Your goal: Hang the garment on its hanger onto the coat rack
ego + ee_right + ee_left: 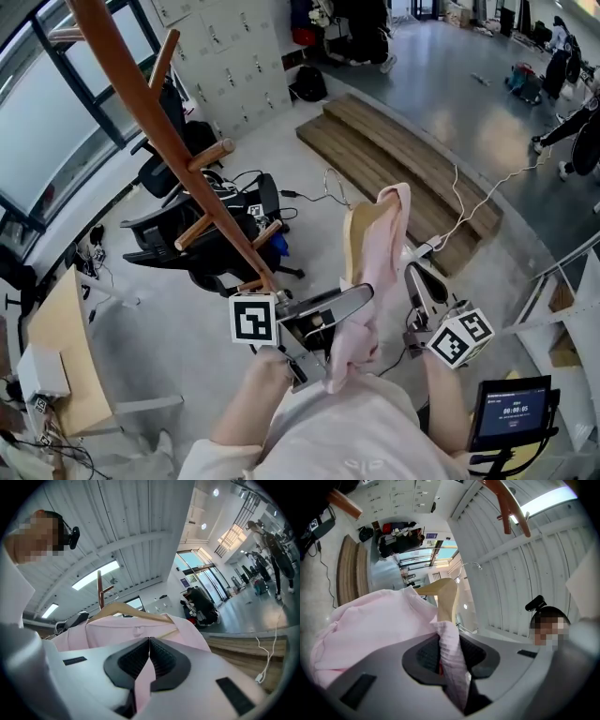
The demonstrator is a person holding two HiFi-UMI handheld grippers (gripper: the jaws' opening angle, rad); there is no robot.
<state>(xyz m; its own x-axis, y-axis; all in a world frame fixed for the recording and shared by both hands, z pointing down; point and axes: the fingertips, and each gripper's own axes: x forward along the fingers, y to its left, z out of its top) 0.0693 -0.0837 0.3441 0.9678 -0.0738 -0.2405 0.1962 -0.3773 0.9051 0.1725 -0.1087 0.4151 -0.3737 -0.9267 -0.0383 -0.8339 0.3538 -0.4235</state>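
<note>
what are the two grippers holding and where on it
The pink garment on its hanger: the left gripper pinches one fold of its fabric, the right gripper another.

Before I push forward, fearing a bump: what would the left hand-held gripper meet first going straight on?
Probably the pale wooden hanger inside the pink garment the left hand-held gripper clamps; the brown wooden coat rack lies off that line.

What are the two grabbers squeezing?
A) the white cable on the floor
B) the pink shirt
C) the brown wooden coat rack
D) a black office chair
B: the soft pale pink cloth garment is pinched in both the left gripper and the right gripper, each shut on a fold of it.
</note>
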